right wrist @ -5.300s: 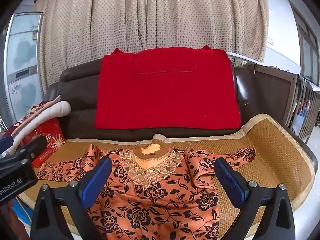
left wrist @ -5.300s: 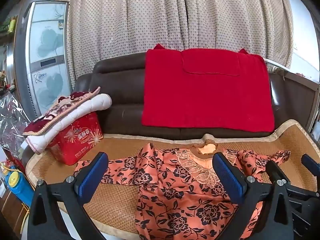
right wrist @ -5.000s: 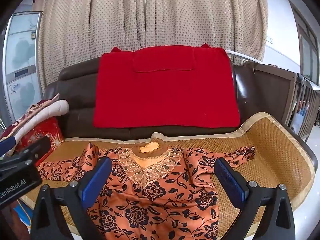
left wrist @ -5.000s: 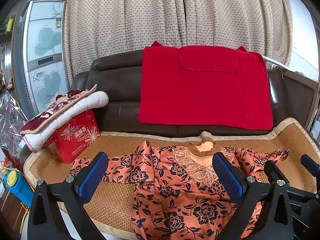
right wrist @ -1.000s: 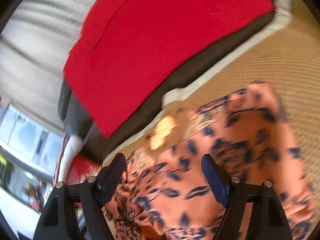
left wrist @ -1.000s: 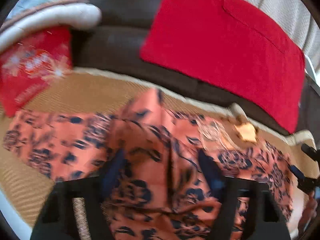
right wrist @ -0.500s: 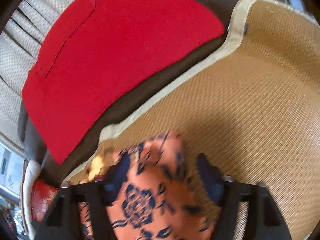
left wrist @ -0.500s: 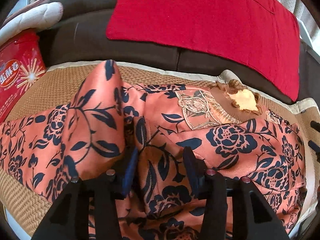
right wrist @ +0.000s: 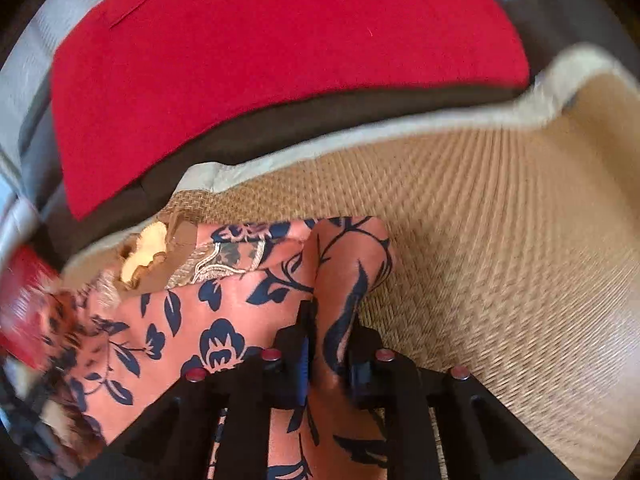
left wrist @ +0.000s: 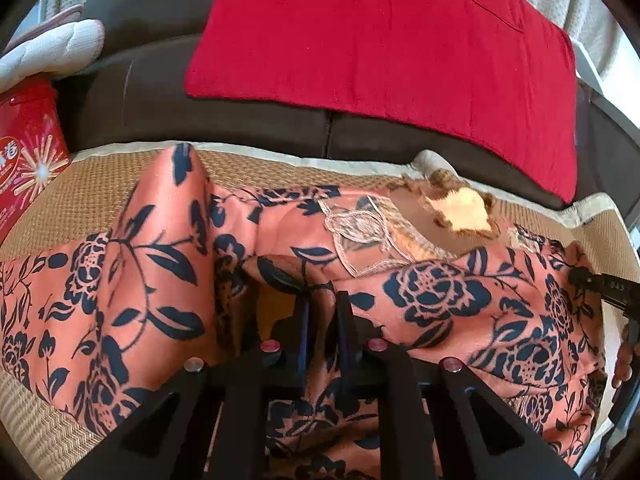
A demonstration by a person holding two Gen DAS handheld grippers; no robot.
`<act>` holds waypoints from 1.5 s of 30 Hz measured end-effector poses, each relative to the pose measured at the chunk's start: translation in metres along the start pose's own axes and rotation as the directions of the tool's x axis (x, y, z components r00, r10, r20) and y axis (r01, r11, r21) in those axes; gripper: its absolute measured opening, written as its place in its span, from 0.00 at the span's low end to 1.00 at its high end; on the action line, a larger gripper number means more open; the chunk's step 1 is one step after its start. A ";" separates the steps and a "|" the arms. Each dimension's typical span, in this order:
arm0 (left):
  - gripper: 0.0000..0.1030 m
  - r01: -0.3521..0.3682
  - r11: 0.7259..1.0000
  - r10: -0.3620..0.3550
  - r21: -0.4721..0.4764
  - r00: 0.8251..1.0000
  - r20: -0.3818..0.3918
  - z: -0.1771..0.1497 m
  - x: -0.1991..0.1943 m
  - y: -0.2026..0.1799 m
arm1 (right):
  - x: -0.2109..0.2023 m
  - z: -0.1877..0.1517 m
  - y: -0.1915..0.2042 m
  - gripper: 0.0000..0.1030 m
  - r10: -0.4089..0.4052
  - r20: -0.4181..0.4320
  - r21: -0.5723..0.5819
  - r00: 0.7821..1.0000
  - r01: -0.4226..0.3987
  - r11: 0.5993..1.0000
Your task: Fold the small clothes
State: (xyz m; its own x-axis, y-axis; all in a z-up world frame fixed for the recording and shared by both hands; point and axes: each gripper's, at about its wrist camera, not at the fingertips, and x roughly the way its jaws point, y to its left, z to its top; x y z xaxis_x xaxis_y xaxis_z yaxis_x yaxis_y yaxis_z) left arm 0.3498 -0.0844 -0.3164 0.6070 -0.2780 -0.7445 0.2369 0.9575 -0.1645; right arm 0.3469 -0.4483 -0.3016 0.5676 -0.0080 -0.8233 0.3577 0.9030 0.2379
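An orange blouse with dark blue flowers (left wrist: 436, 292) lies on the woven mat (left wrist: 92, 184) of a sofa, lace collar (left wrist: 360, 236) toward the backrest. My left gripper (left wrist: 322, 312) is shut on a fold of the blouse near its left shoulder, and the fabric is bunched and lifted around it. My right gripper (right wrist: 328, 332) is shut on a ridge of the blouse (right wrist: 224, 300) at its right edge, beside bare mat (right wrist: 500, 240). The right gripper's body shows at the right edge of the left wrist view (left wrist: 604, 284).
A red cloth (left wrist: 380, 44) hangs over the dark brown backrest (left wrist: 140, 88). A red tin (left wrist: 28, 148) with a folded white quilt (left wrist: 52, 48) on top stands at the mat's left end. The mat's pale border (right wrist: 360, 140) runs along the backrest.
Both grippers came down from above the sofa onto the blouse and closed on the fabric. In the last half second both sets of jaws narrowed until they pinched it.
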 end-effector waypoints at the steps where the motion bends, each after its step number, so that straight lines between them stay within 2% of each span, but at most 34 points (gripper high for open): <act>1: 0.12 -0.007 1.000 0.007 -0.008 1.000 0.005 0.002 -0.001 0.002 | -0.005 0.003 0.003 0.12 -0.035 0.030 -0.007 0.999 0.035 0.999; 4: 0.12 -0.032 0.999 0.032 -0.005 0.999 0.035 0.006 -0.009 0.005 | -0.006 0.006 -0.002 0.11 -0.140 0.101 -0.015 0.985 0.142 0.990; 8: 0.12 -0.071 0.997 0.071 -0.002 0.993 0.094 0.009 -0.022 0.009 | -0.003 0.013 -0.024 0.09 -0.199 0.116 0.074 0.973 0.191 0.979; 9: 0.12 -0.071 0.997 0.071 -0.010 0.992 0.101 0.009 -0.024 0.011 | -0.002 0.015 -0.030 0.05 -0.235 0.127 0.087 0.964 0.226 0.970; 11: 0.12 -0.064 0.998 0.066 -0.017 0.994 0.088 0.010 -0.023 0.015 | -0.007 0.015 -0.044 0.05 -0.318 0.143 0.097 0.937 0.307 0.947; 12: 0.12 -0.063 0.998 0.064 -0.022 0.995 0.072 0.010 -0.020 0.017 | -0.011 0.012 -0.052 0.05 -0.318 0.134 0.119 0.939 0.303 0.945; 13: 0.12 -0.059 0.998 0.061 -0.026 0.996 0.063 0.008 -0.020 0.018 | -0.011 0.012 -0.062 0.05 -0.281 0.110 0.168 0.953 0.261 0.951; 15: 0.12 -0.046 0.999 0.047 -0.028 0.998 0.049 0.007 -0.019 0.018 | -0.018 0.013 -0.072 0.09 -0.158 0.108 0.246 0.982 0.128 0.961; 16: 0.14 -0.037 0.999 0.038 -0.024 0.998 0.044 0.007 -0.017 0.013 | -0.026 0.014 -0.068 0.10 -0.099 0.133 0.248 0.986 0.063 0.967; 18: 0.25 -0.006 1.000 0.006 -0.001 0.999 0.032 0.006 -0.015 0.004 | -0.038 0.017 -0.046 0.10 0.055 0.167 0.177 0.984 -0.085 0.981; 20: 0.65 -0.008 0.999 0.007 0.032 0.999 0.034 0.003 -0.016 -0.007 | -0.037 0.016 -0.023 0.10 0.178 0.142 0.116 0.974 -0.195 0.974; 21: 0.70 -0.028 0.998 0.025 0.060 0.999 0.045 0.000 -0.016 -0.014 | -0.033 0.014 -0.010 0.10 0.228 0.111 0.088 0.967 -0.238 0.967; 22: 0.71 -0.046 0.995 0.042 0.084 0.998 0.048 -0.001 -0.015 -0.019 | -0.027 0.010 0.010 0.10 0.279 0.060 0.051 0.958 -0.282 0.958; 24: 0.71 -0.088 0.988 0.086 0.126 0.996 0.024 -0.004 -0.008 -0.025 | -0.016 0.002 0.035 0.10 0.297 -0.005 -0.015 0.955 -0.297 0.955; 25: 0.71 -0.110 0.984 0.111 0.138 0.994 0.000 -0.005 -0.002 -0.026 | -0.010 -0.005 0.054 0.10 0.285 -0.042 -0.088 0.958 -0.288 0.954; 27: 0.71 -0.133 0.981 0.142 0.142 0.988 -0.059 -0.009 0.009 -0.023 | -0.006 -0.015 0.077 0.10 0.277 -0.074 -0.172 0.958 -0.286 0.943; 30: 0.71 -0.125 0.985 0.142 0.122 0.980 -0.141 -0.012 0.022 -0.014 | -0.002 -0.029 0.102 0.10 0.284 -0.117 -0.259 0.952 -0.305 0.916; 32: 0.71 -0.113 0.986 0.130 0.120 0.981 -0.146 -0.013 0.021 -0.010 | 0.005 -0.046 0.117 0.11 0.282 -0.165 -0.318 0.945 -0.321 0.892; 34: 0.71 -0.109 0.986 0.127 0.125 0.982 -0.143 -0.014 0.017 -0.007 | 0.010 -0.064 0.117 0.10 0.232 -0.206 -0.382 0.951 -0.296 0.875; 37: 0.71 -0.111 0.985 0.130 0.131 0.981 -0.145 -0.014 0.016 -0.004 | 0.003 -0.062 0.112 0.11 0.251 -0.213 -0.356 0.944 -0.314 0.880; 39: 0.71 -0.117 0.982 0.139 0.149 0.979 -0.148 -0.016 0.017 -0.005 | -0.002 -0.055 0.107 0.12 0.300 -0.189 -0.309 0.935 -0.346 0.886; 42: 0.71 -0.132 0.974 0.160 0.186 0.976 -0.145 -0.021 0.015 -0.008 | -0.012 -0.055 0.117 0.12 0.373 -0.176 -0.304 0.911 -0.411 0.860; 43: 0.71 -0.132 0.973 0.160 0.189 0.977 -0.141 -0.022 0.013 -0.008 | -0.011 -0.059 0.124 0.12 0.371 -0.199 -0.313 0.907 -0.418 0.853; 45: 0.71 -0.119 0.977 0.144 0.175 0.980 -0.139 -0.021 0.009 -0.006 | 0.001 -0.067 0.135 0.10 0.317 -0.253 -0.336 0.914 -0.390 0.857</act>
State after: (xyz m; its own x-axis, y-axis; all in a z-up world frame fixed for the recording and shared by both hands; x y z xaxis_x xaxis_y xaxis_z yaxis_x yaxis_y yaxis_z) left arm 0.3382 -0.0911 -0.3357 0.5231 -0.1242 -0.8431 0.2920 0.9556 0.0404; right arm 0.3464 -0.2982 -0.3050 0.4446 0.3877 -0.8075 -0.1639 0.9214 0.3522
